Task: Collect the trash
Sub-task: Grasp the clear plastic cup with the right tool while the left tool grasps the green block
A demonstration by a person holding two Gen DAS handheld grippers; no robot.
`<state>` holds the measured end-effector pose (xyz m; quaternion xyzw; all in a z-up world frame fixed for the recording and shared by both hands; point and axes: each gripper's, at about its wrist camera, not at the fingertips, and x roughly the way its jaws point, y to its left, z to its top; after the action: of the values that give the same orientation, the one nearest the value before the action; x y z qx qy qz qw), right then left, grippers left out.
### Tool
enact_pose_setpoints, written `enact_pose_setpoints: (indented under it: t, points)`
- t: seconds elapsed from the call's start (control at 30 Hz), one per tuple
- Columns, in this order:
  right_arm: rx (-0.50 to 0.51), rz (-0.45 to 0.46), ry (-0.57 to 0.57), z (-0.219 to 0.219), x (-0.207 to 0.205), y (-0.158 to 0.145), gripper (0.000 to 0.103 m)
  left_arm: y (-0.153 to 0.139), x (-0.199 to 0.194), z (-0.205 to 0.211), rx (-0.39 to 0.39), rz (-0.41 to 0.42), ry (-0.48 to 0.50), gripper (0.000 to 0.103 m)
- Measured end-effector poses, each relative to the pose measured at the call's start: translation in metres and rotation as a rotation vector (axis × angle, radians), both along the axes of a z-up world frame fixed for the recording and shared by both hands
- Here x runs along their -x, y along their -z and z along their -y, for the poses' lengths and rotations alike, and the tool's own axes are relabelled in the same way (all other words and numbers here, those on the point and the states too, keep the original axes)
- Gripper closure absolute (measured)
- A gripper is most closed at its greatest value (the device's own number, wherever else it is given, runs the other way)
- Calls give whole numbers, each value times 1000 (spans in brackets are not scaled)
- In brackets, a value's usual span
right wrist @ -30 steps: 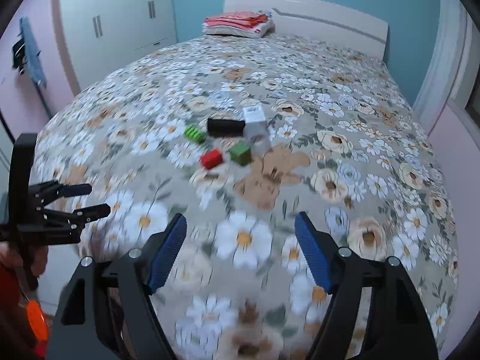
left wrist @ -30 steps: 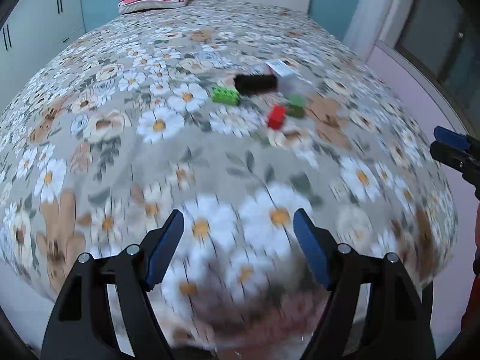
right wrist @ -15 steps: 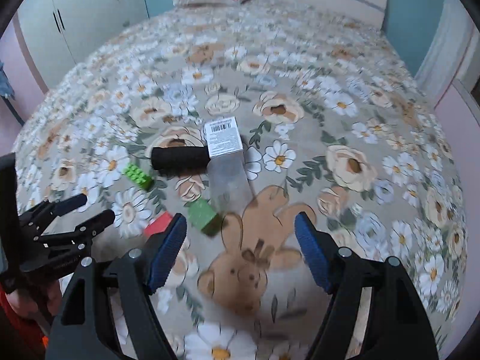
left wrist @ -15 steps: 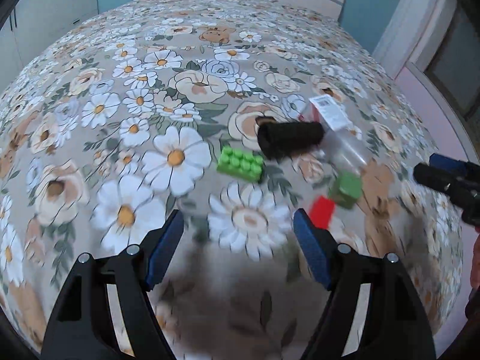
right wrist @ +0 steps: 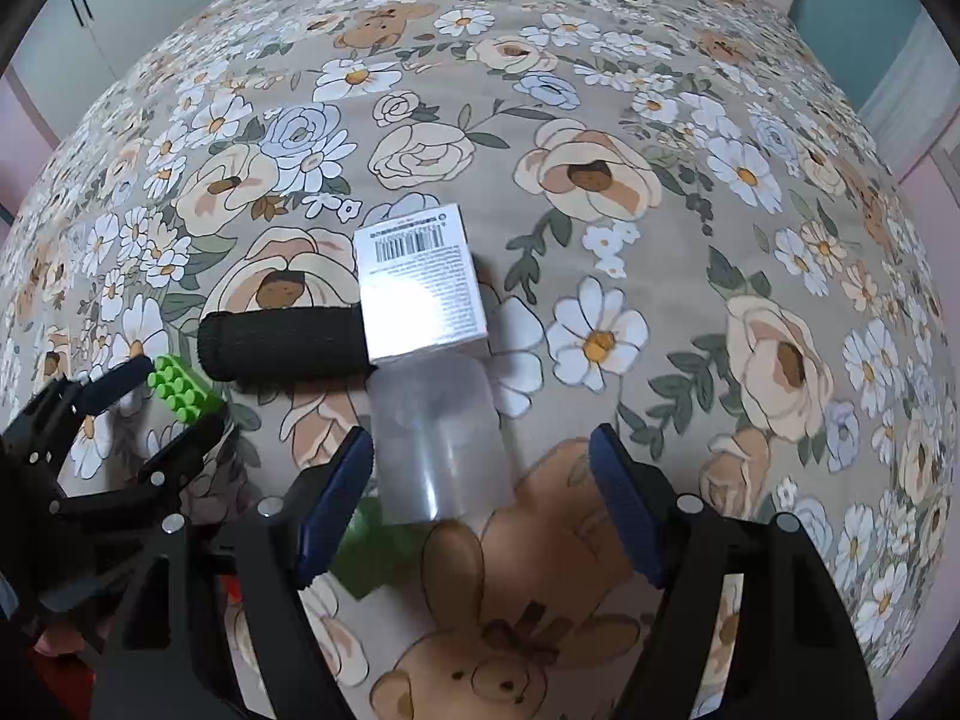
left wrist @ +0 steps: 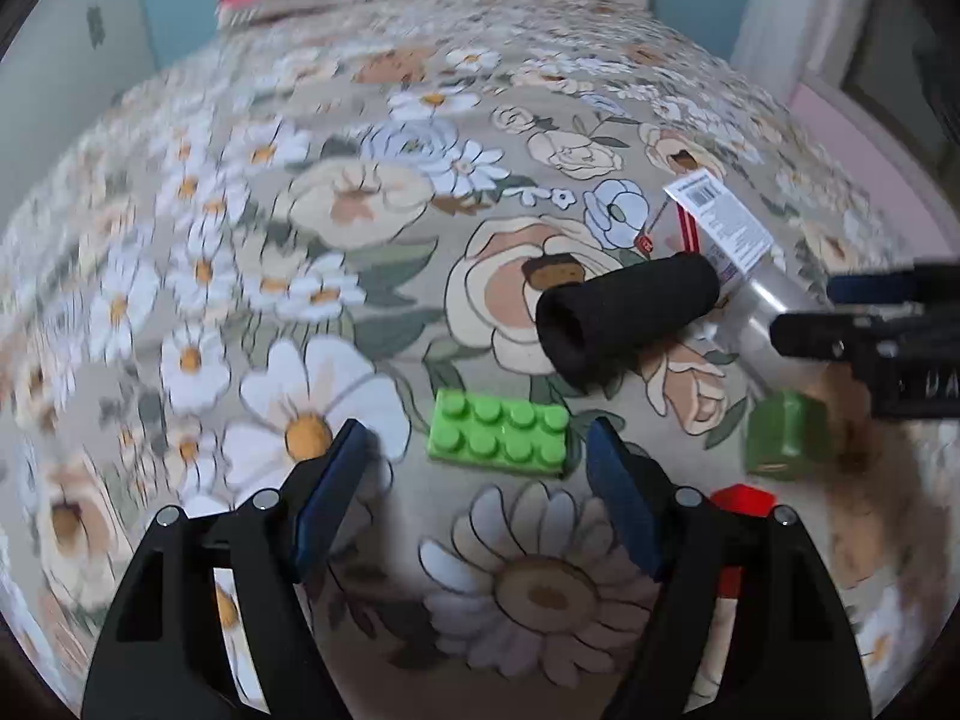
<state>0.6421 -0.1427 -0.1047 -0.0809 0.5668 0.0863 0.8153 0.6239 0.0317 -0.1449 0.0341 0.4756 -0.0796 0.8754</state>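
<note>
Both tongs released over litter on the flowered bed (left wrist: 372,204)

Left wrist view: left tongs (left wrist: 474,447) gape just short of one light-green brick (left wrist: 498,441); one black foam tube (left wrist: 624,315), one dark-green block (left wrist: 786,435), one red piece (left wrist: 741,498) lie near.
Right wrist view: right tongs (right wrist: 480,456) spread around one clear plastic package (right wrist: 441,450) with a barcoded card (right wrist: 420,282); likely light, slick, crushable, so pinch its sides.

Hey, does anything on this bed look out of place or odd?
Yes: a black tube, clear plastic packaging with a barcode label and toy bricks, like the light green one, lie loose together on the floral bedspread.
</note>
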Motion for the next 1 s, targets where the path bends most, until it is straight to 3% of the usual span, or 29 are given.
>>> enact_pose_setpoints:
  t: [0.17, 0.3, 0.4, 0.43, 0.77, 1.0]
  points:
    - [26, -23, -2, -2, -8, 14, 27, 4, -8, 4, -16, 15, 20, 28]
    - [18, -47, -9, -1, -11, 25, 47, 7, -11, 3, -1, 19, 25, 29]
    - [15, -50, -15, 1, -11, 30, 53, 7, -11, 3, 15, 29, 35, 48]
    - [10, -44, -14, 2, -10, 30, 54, 7, -10, 2, 18, 30, 36, 59]
    - [-18, -21, 11, 13, 4, 13, 54, -2, 3, -3, 30, 20, 11, 59]
    - [-37, 19, 42, 26, 19, -21, 54, -39, 19, -10, 39, 50, -21, 59]
